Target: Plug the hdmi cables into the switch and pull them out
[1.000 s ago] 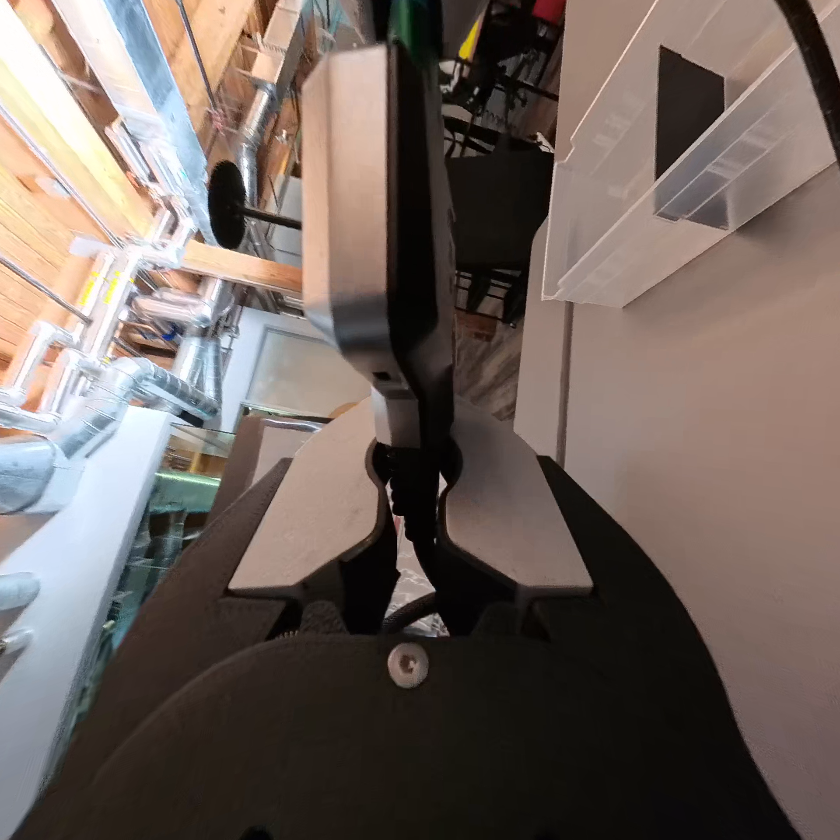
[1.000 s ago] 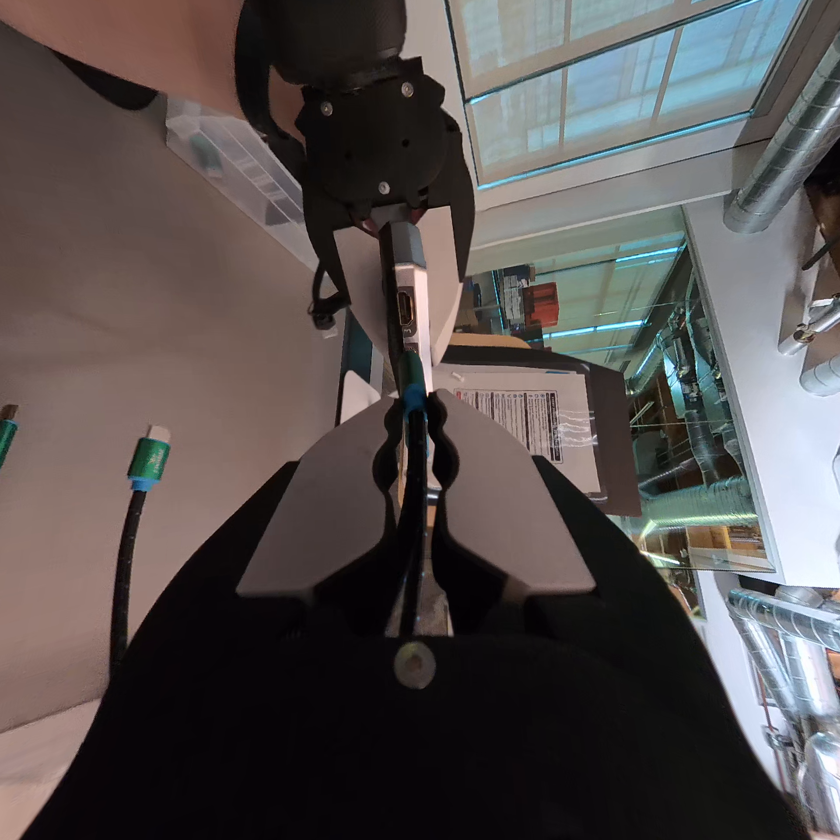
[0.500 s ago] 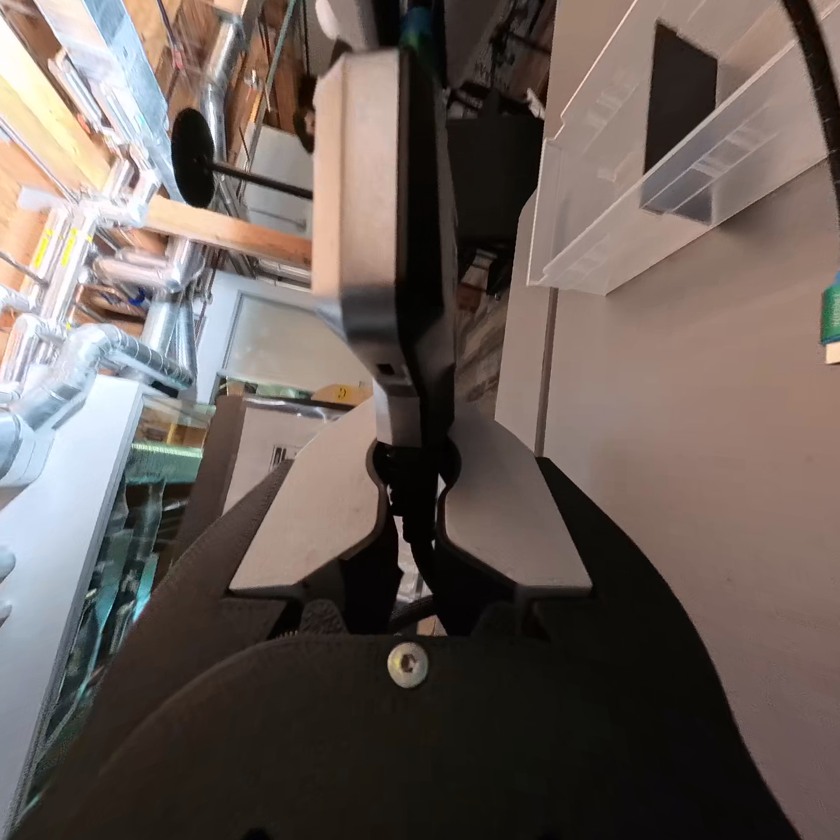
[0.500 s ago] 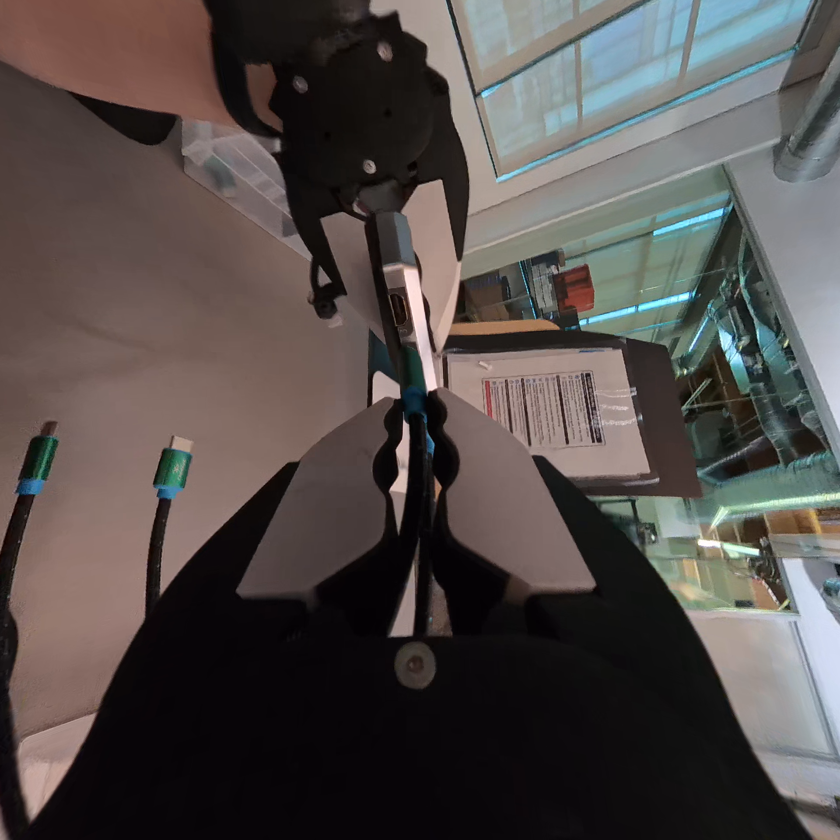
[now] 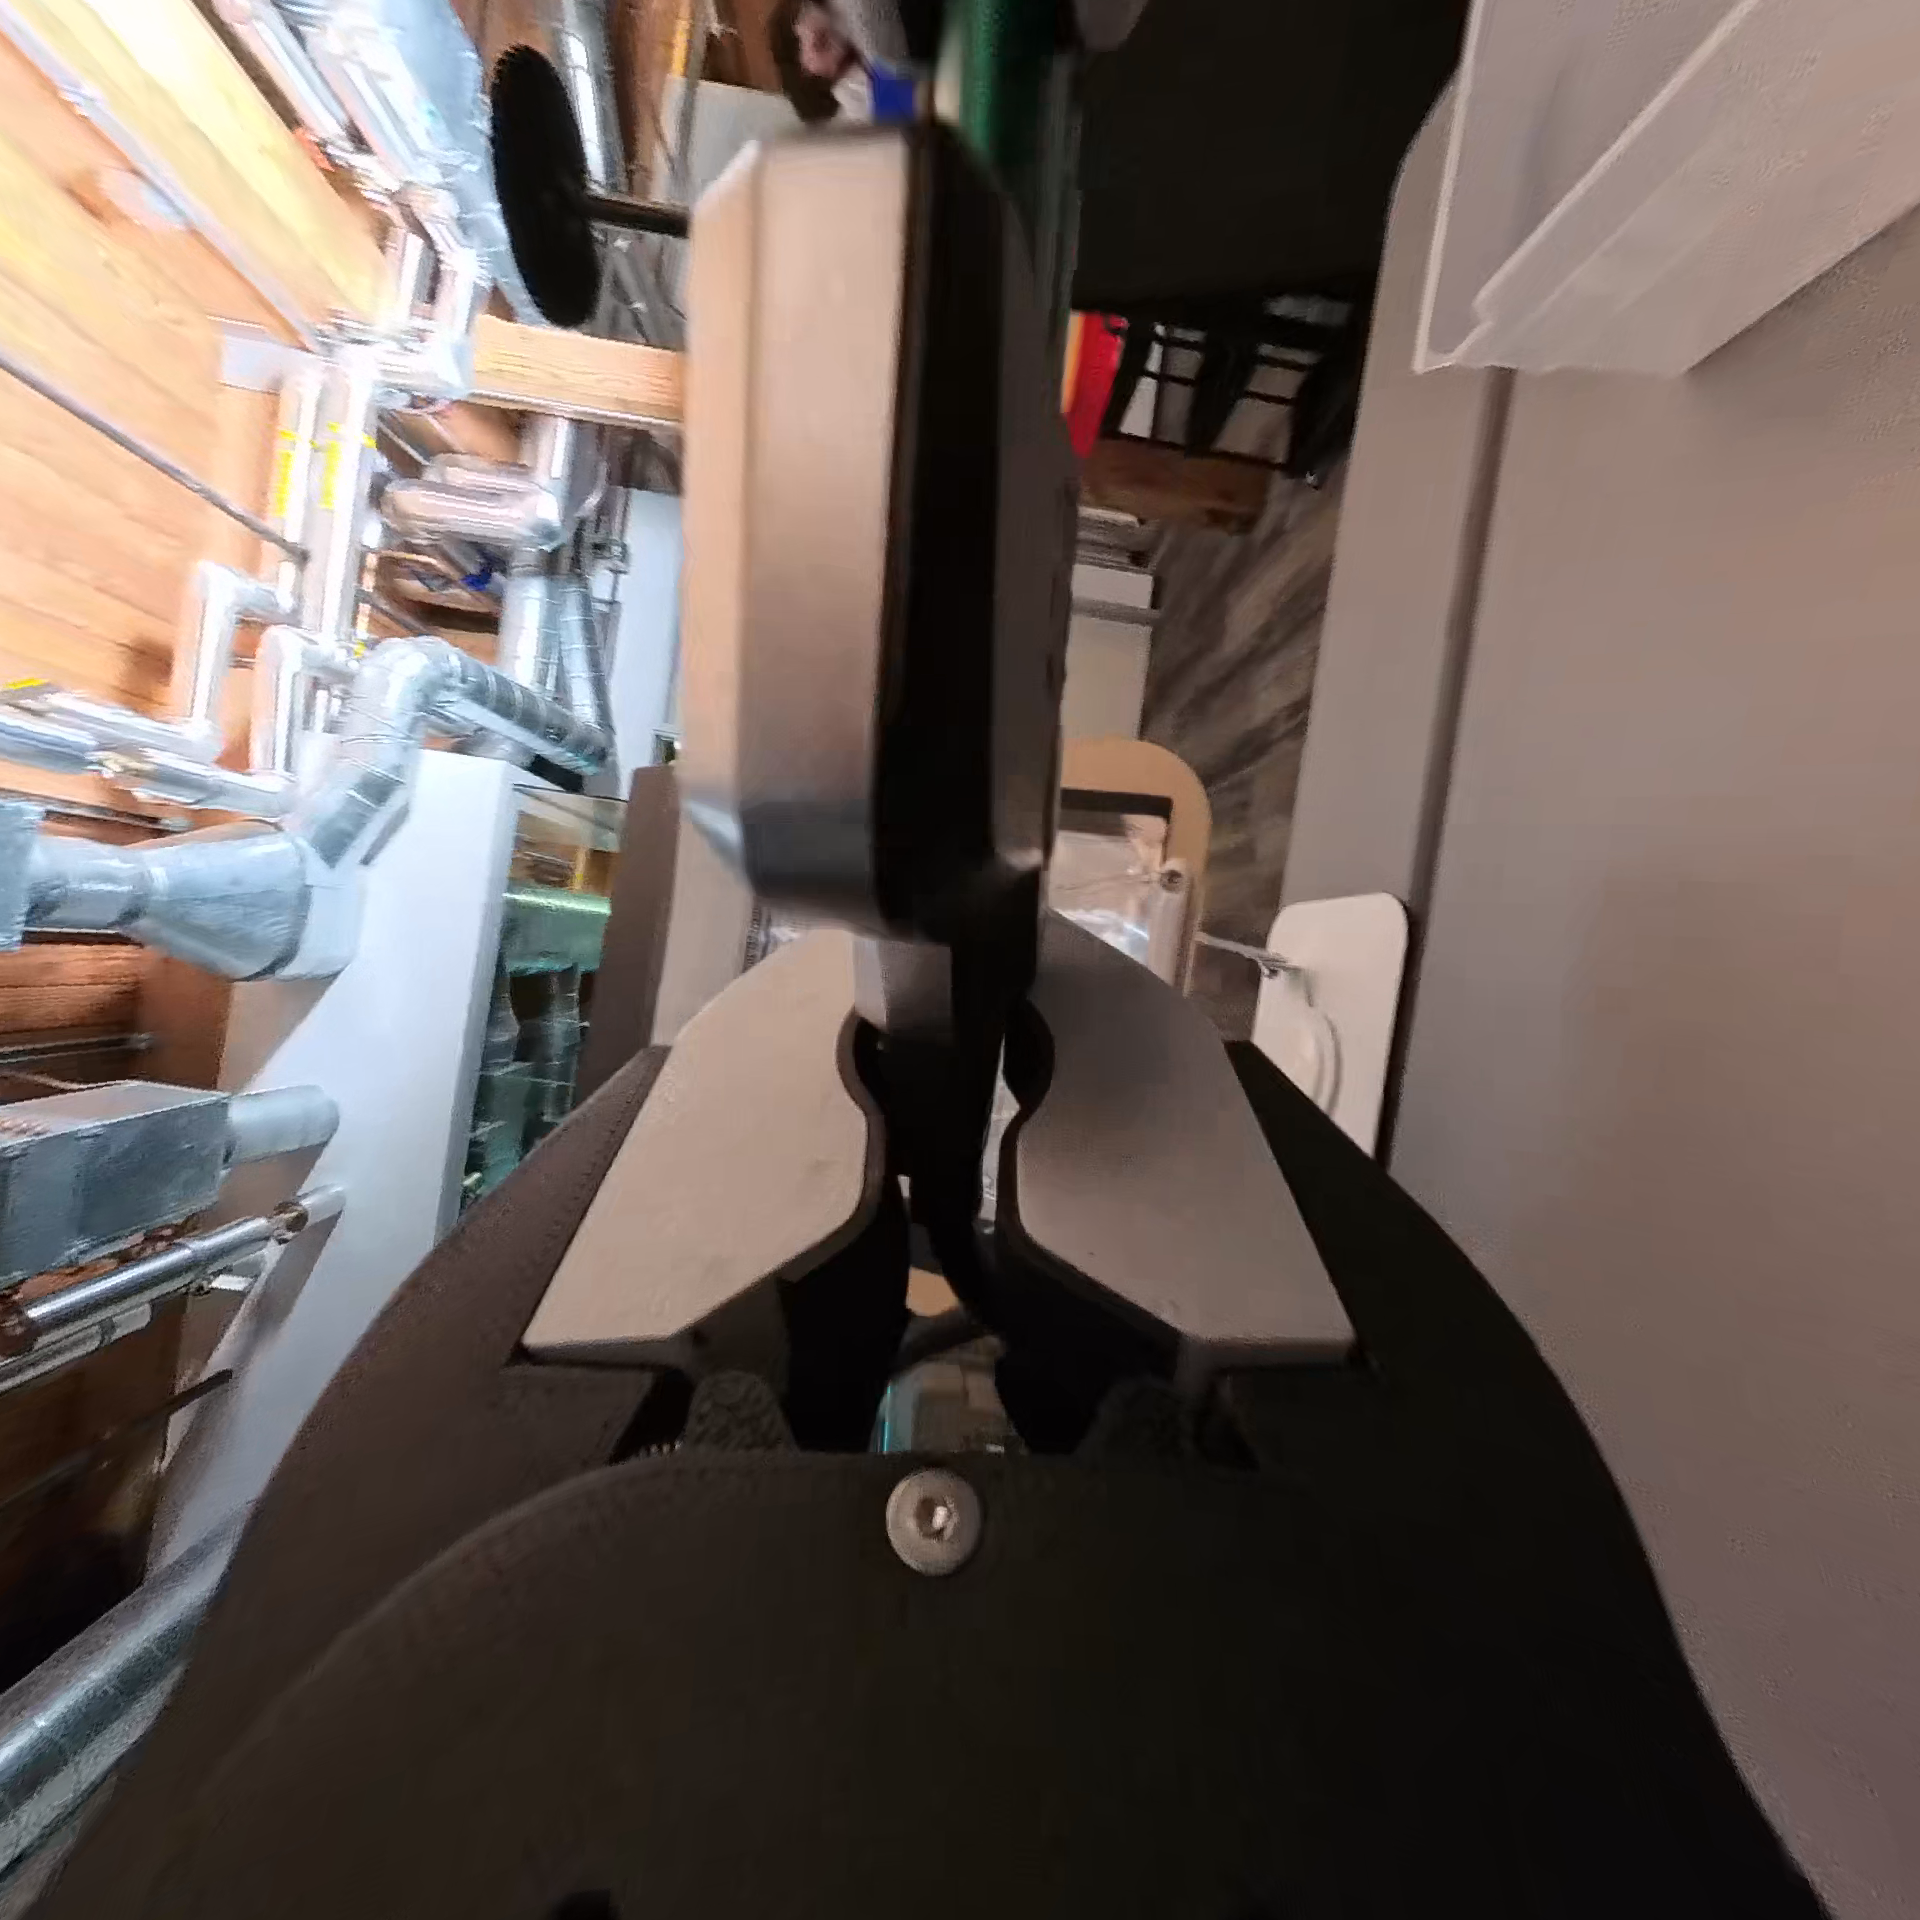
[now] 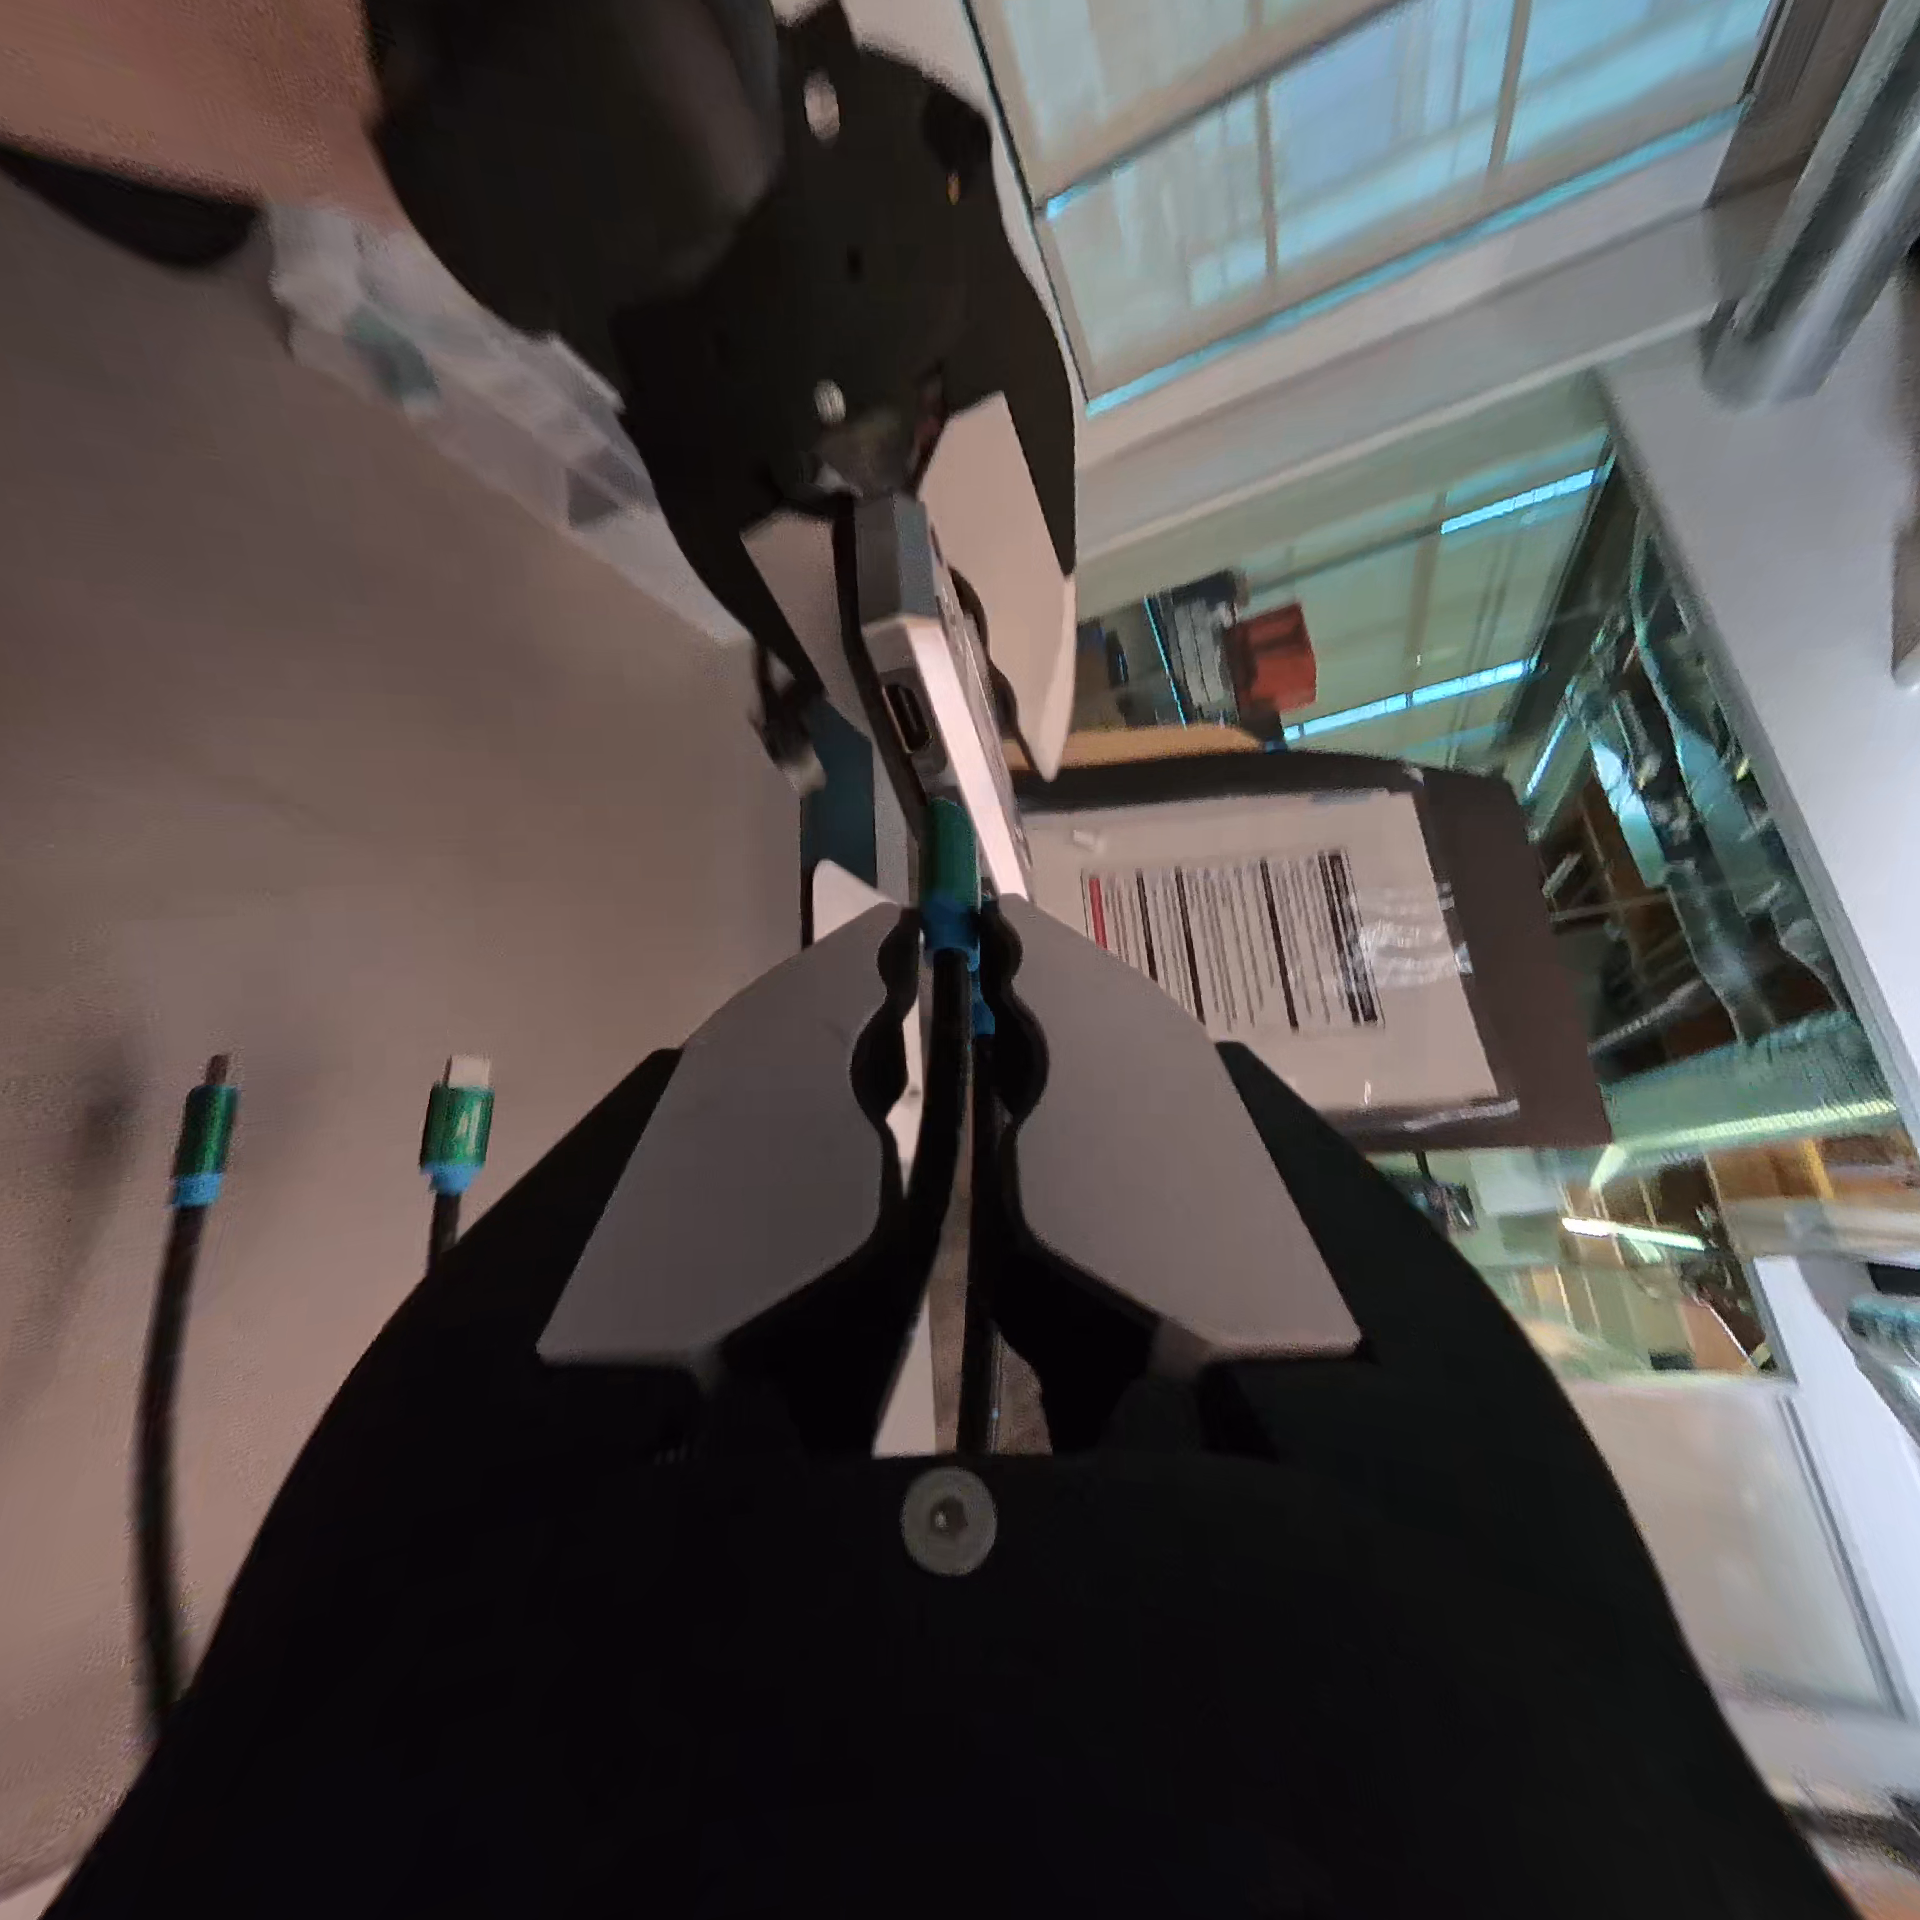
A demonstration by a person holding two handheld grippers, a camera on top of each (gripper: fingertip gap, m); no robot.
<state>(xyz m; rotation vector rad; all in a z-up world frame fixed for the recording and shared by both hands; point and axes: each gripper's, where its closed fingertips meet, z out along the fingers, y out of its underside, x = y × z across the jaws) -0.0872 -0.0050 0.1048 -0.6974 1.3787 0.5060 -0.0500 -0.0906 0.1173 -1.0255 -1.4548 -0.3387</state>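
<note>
The switch point(image 5: 810, 520) is a grey slab with a black face, held in the air. My left gripper point(image 5: 951, 1029) is shut on the switch's near end, where its black lead comes out. In the right wrist view my right gripper point(image 6: 951, 925) is shut on a black cable just behind its green plug point(image 6: 951, 847) with a blue band. The plug's tip sits in the end of the switch point(image 6: 935, 686). An empty port point(image 6: 909, 717) shows beside it. The left gripper point(image 6: 894, 447) holds the switch's far end. The green plug also shows in the left wrist view point(image 5: 997, 73).
Two spare green-ended cables point(image 6: 457, 1122) point(image 6: 206, 1127) lie on the grey table point(image 6: 312, 727). A clear plastic box point(image 5: 1662, 187) stands on the table. A printed sheet on a dark board point(image 6: 1247, 935) stands beyond the switch. A person's arm shows at the top left.
Both grippers have swung together with the switch and plug between them, and the views are blurred. The switch now leans in the right view. Both grips are unchanged.
</note>
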